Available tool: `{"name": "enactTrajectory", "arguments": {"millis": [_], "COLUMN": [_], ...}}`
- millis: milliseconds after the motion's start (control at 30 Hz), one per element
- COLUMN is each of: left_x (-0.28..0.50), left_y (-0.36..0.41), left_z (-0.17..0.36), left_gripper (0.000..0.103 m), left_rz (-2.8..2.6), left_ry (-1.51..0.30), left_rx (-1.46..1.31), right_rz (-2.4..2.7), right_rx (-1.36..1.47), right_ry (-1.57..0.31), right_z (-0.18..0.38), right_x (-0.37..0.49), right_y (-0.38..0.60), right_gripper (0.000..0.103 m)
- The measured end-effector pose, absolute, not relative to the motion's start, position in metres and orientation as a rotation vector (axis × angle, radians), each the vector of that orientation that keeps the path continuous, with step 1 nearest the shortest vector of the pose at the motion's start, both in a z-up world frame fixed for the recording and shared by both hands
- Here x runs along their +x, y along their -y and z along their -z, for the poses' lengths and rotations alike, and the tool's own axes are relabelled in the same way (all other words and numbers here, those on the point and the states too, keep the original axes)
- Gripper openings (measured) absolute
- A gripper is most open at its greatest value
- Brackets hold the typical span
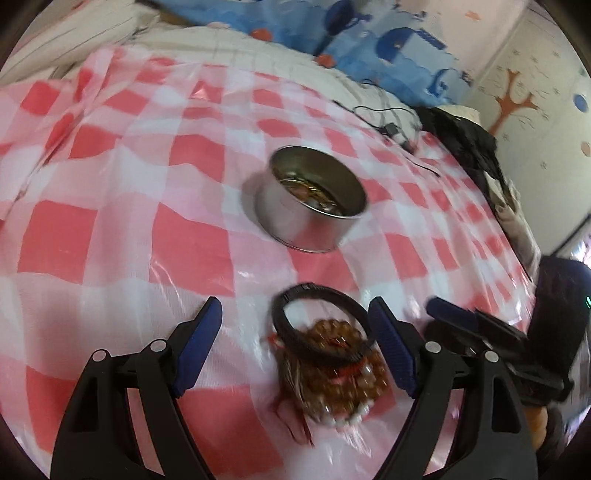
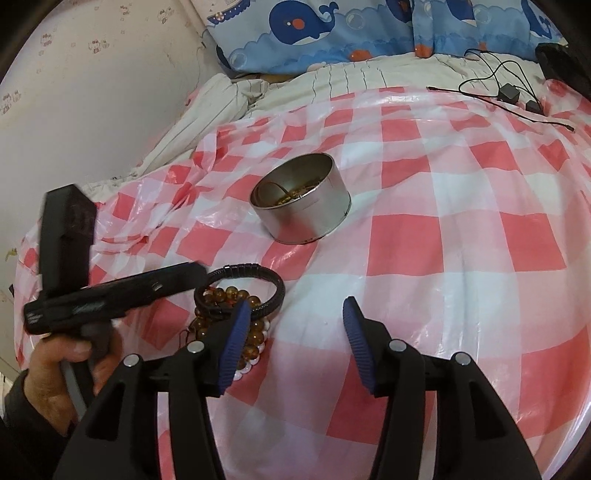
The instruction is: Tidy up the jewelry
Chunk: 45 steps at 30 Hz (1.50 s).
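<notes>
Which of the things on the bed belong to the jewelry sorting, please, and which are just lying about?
For the job:
black bracelet
amber bead bracelets
metal tin, already holding some jewelry
left gripper, open around the pile
right gripper, open

Lying about:
checkered sheet
black cables
whale pillow
</notes>
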<state>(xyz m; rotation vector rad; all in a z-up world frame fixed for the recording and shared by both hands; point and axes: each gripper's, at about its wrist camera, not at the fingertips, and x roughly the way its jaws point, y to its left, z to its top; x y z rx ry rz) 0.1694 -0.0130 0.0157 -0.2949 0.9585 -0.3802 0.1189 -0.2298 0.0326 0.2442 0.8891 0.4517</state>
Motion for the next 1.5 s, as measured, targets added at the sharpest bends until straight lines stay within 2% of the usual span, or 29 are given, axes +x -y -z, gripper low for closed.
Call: {"name": "enactTrajectory", "arguments": {"millis": [100,167,267,333,600,767,833,867,1033,1067,1100,1133,1167,1500], "left_x": [0.175,0.177,0.173,0.173,0.169,0.161,0.16,0.159,0.157,0.156,0.156,0.156,0.156,0.156], "left_y": [0.018,0.027,0.05,0.051,0.006,-0.008,-0.01,-0.011,-0.011,-0.011,-0.01,-0.01,-0.011,-0.013], "left_z": [-0.009,-0.008,-0.009,-0.01,-0.038,-0.055,-0.056,-0.055,-0.056,-0.056,-0.057,-0.056,-0.056,-0.053], "left_gripper": [0.071,0.049,0.026,0.012,0.009,0.01,0.01,0.01,0.01,0.01,0.01,0.01,0.01,0.01], "left_rz": [0.359,0.378,0.391,0.409,0.432,0.409,0.4,0.399,0.407,0.409,0.411,0.409,0.408,0.396], "left_ry": [-0.965,-0.969,-0.97,-0.972,-0.869,-0.818,-0.816,-0.817,-0.812,-0.811,-0.811,-0.811,-0.812,-0.814], "left_rx": [-0.272,-0.217,-0.062,-0.074,-0.326,-0.321,-0.309,-0.309,-0.292,-0.289,-0.288,-0.288,-0.288,-0.287], "right_rz": [-0.453,-0.454,-0.45,-0.445,-0.475,-0.528,-0.53,-0.518,-0.479,-0.481,-0.509,-0.528,-0.543,-0.562], "right_rx": [0.265,0.272,0.267,0.27,0.236,0.176,0.161,0.136,0.035,0.012,-0.002,-0.013,-0.025,0.2], "right_ry": [-0.892,-0.893,-0.897,-0.899,-0.913,-0.941,-0.947,-0.942,-0.942,-0.954,-0.968,-0.976,-0.975,-0.904], "right_z": [-0.033,-0.033,-0.033,-0.033,-0.03,-0.024,-0.021,-0.021,-0.016,-0.012,-0.009,-0.008,-0.009,-0.03], "right_x": [0.12,0.12,0.12,0.12,0.12,0.118,0.117,0.118,0.122,0.124,0.125,0.124,0.123,0.125], "right_y": [0.232,0.233,0.233,0.234,0.226,0.205,0.2,0.197,0.18,0.174,0.169,0.165,0.162,0.202], "right_gripper": [0.055,0.056,0.058,0.059,0.059,0.059,0.055,0.05,0.048,0.044,0.03,0.023,0.012,0.012]}}
